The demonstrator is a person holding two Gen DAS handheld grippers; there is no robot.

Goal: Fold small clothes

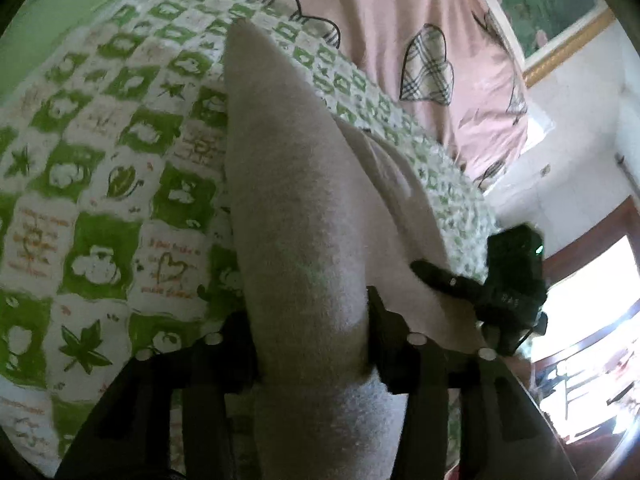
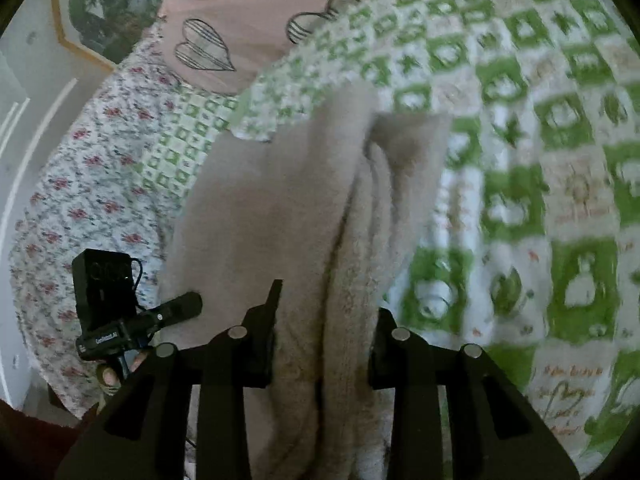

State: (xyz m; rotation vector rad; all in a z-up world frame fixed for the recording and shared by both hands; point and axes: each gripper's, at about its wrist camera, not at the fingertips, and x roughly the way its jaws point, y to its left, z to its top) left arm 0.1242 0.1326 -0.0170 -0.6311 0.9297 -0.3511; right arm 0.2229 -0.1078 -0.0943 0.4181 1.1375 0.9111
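Note:
A beige fleecy garment hangs stretched over the green-and-white patterned bedspread. My left gripper is shut on one edge of it, cloth bunched between the fingers. My right gripper is shut on another edge of the same garment, which runs away from the fingers in thick folds. In the left wrist view the right gripper shows at the right, its fingers on the cloth. In the right wrist view the left gripper shows at the lower left, at the cloth's edge.
A pink quilt with heart outlines lies at the head of the bed. A floral sheet covers the bed's left side. A gold-framed picture hangs on the white wall. A bright doorway is at the right.

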